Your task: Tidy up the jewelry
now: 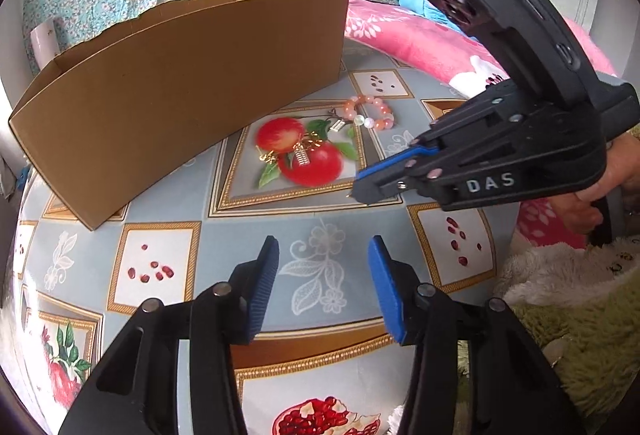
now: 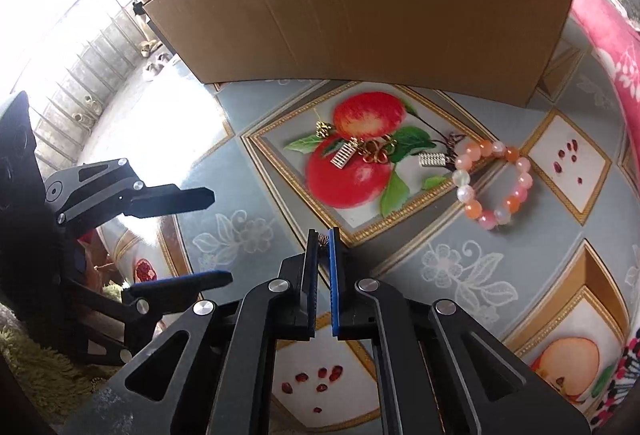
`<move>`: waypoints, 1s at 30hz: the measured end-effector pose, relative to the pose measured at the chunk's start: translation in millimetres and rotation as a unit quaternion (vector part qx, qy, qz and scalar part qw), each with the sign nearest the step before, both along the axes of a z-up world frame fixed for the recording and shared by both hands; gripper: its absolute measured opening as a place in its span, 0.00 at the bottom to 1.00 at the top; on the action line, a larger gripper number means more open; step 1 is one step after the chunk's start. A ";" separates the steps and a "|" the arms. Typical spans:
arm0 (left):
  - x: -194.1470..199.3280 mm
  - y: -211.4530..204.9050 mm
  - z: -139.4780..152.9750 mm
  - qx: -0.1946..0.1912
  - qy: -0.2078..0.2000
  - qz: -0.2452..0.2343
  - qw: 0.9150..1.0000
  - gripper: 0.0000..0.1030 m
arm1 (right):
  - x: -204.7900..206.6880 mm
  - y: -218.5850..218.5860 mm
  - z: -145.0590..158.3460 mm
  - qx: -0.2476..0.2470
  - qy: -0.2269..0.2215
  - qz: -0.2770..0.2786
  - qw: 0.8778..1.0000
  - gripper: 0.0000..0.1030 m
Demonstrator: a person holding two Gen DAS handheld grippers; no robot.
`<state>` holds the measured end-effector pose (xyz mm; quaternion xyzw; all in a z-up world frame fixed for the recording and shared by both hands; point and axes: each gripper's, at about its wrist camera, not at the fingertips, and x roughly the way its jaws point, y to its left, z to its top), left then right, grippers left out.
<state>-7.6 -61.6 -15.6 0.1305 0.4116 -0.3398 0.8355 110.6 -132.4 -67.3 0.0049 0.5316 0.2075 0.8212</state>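
1. Lower centre of the left wrist view: the left gripper [image 1: 323, 289] holds its two blue-padded black fingers spread, with only the patterned tablecloth [image 1: 192, 203] showing in the gap between them.
2. Lower centre of the right wrist view: the right gripper [image 2: 323, 241] has its jaws pressed almost together, and a small brownish, wiry bit of jewelry [image 2: 322, 236] sits pinched at the very tips; what it is exactly is too small to tell.
3. In the left wrist view the right gripper comes in from the right edge, tips low over the cloth, held by a person's hand [image 1: 600, 191].
4. Middle of the right wrist view: gold-coloured charms on a thin chain [image 2: 362, 151] lie loose on the printed red fruit, apart from both grippers.
5. Just right of them lies a round bracelet of pink, orange and white beads [image 2: 496, 183], flat on the cloth, with a small silver charm [image 2: 432, 159] at its left side.
6. Beyond the jewelry, across the upper part of the frame, stands a brown cardboard box [image 2: 360, 15], its long wall facing the camera.
7. Far right, a pink floral blanket [image 2: 604, 23] edges the table.
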 end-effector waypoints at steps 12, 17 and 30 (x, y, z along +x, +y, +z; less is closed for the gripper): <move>6.2 1.0 1.4 0.016 -0.013 0.035 0.999 0.43 | 31.6 31.6 -2.7 0.099 -0.019 0.014 0.995 0.07; 14.0 -4.3 0.9 0.018 -0.019 0.039 0.999 0.38 | 20.6 -10.1 13.3 0.113 -0.048 -0.040 0.992 0.18; 20.0 -26.4 2.6 0.012 -0.018 -0.006 1.000 0.34 | -10.5 -47.9 10.6 0.034 -0.054 -0.097 0.993 0.27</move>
